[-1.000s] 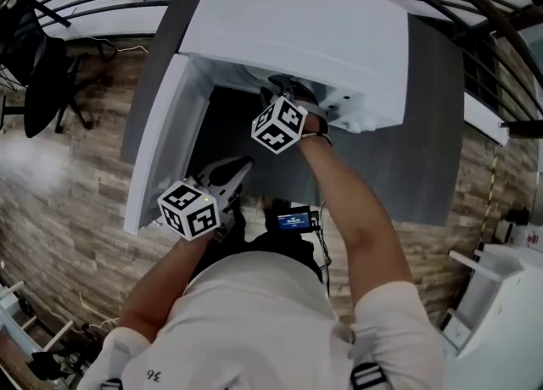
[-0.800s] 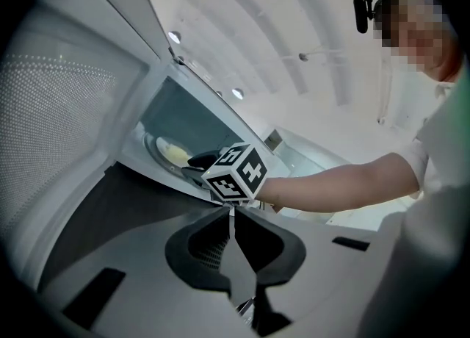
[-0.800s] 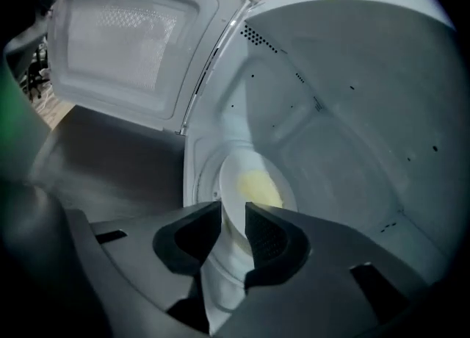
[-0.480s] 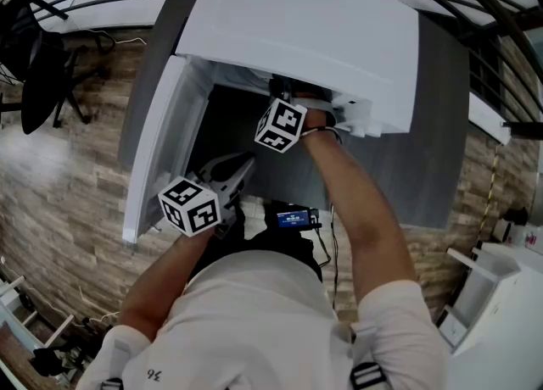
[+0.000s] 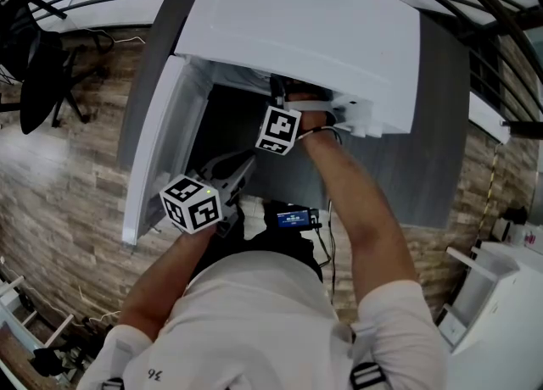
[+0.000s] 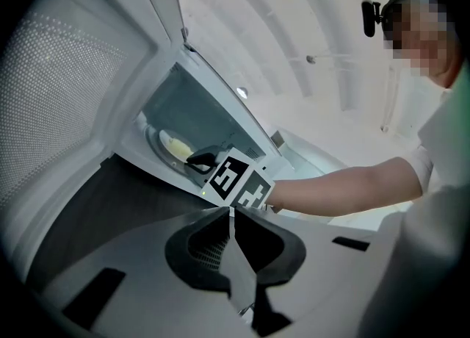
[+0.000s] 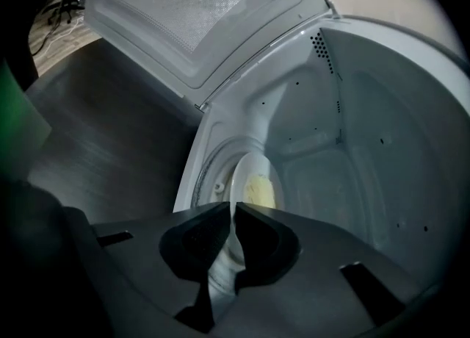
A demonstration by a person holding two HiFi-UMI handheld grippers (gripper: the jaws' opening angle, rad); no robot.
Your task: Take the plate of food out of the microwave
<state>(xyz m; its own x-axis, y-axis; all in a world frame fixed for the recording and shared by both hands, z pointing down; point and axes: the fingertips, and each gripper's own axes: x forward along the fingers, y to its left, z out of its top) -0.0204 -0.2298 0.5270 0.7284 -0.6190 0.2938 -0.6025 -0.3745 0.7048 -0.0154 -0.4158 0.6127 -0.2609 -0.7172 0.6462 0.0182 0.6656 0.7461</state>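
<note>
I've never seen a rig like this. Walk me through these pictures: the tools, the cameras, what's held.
A person holds a two-jaw hand tool in each hand; the patterned cubes belong to the tools. The head view looks down from the person's head onto a white microwave with its door open, on a dark table. The other two views ride on the tools. The left gripper is shut and empty, outside the microwave. The right gripper reaches inside; its jaws have just been closing and now pinch the rim of the plate, which carries yellow food.
</note>
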